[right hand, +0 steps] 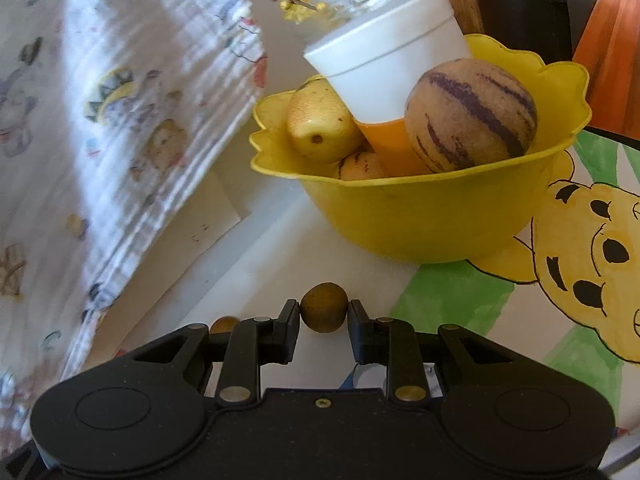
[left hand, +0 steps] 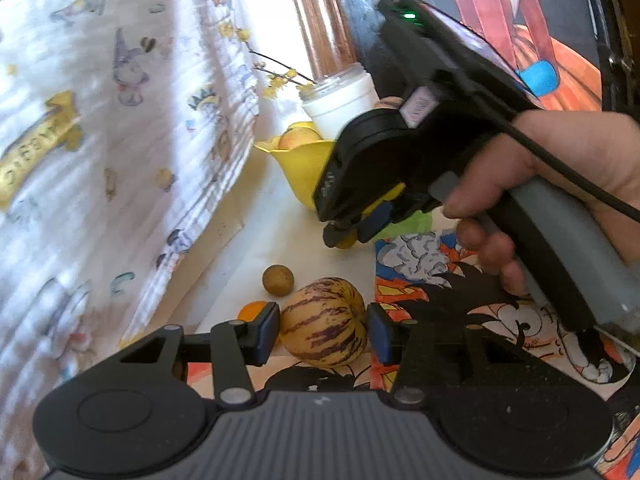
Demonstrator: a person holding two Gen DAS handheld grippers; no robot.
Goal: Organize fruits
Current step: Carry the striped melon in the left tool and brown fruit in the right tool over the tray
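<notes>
My left gripper [left hand: 323, 326] has its jaws around a yellow melon with purple stripes [left hand: 323, 322], close to both sides; whether they press it I cannot tell. A small brown round fruit [left hand: 277, 279] and an orange fruit [left hand: 251, 309] lie just beyond and left of it. My right gripper [right hand: 324, 312] is shut on another small brown round fruit [right hand: 323, 307], held in front of the yellow bowl [right hand: 420, 216]. It also shows in the left wrist view [left hand: 345, 236], near the bowl [left hand: 304, 168]. The bowl holds a striped melon [right hand: 472, 116], a yellow pear [right hand: 320, 124] and other fruit.
A white pot with an orange base [right hand: 384, 64] stands in or behind the bowl. A printed white cloth [left hand: 120, 120] hangs along the left. Coloured cartoon drawings [right hand: 580, 248] cover the table on the right. A jar with yellow flower twigs [left hand: 280, 76] stands behind.
</notes>
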